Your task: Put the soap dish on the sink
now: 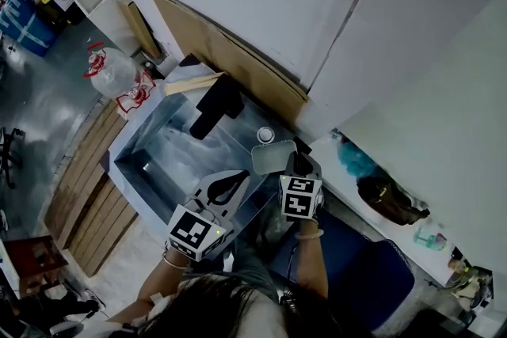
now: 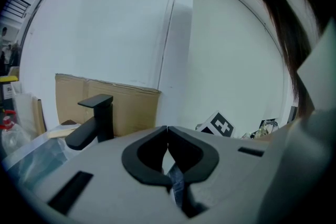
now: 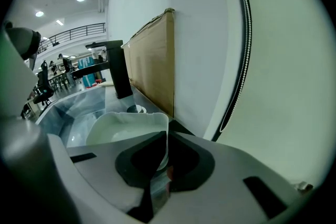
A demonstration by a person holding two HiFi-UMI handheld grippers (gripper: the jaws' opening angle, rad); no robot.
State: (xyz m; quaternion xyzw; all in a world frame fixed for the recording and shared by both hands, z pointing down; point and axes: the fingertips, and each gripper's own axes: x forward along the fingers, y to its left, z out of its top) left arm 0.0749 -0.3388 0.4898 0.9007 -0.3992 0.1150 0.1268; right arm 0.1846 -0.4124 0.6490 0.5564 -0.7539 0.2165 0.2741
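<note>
A pale soap dish hangs over the sink's right rim, near the back corner. My right gripper is shut on the dish's near edge. The steel sink holds a black faucet at its back. My left gripper is shut with nothing between its jaws, hovering over the sink's front right part.
A brown cardboard sheet leans on the white wall behind the sink. A small round cap sits on the rim by the dish. A plastic bag lies left; clutter lies right.
</note>
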